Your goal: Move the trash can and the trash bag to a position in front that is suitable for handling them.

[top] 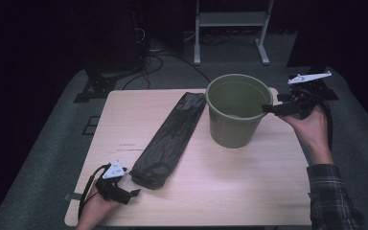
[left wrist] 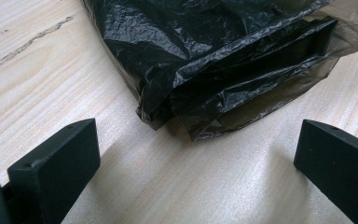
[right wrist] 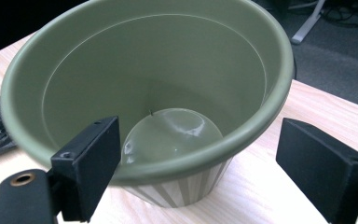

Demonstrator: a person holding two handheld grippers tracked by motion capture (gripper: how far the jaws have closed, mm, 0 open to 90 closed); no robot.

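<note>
A: On the table (top: pixel 211 191), high view: a folded black bag (top: pixel 170 139) is laid left of a green bucket (top: pixel 237 110); the left gripper (top: pixel 133 193) is parked at its near end, jaws released.

B: Left gripper view: the bag (left wrist: pixel 205 60) is judged light, limp, slippery; its layered end should be pinched.

A: Right gripper view: the bucket (right wrist: pixel 144 88), judged stiff and light, is approached at its rim by the right gripper (right wrist: pixel 196 168), jaws released.

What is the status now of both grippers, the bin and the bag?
Left gripper open, just short of black plastic bag end. Right gripper open at green bin rim, not gripping. Bin empty, upright. Nothing in the way.
</note>
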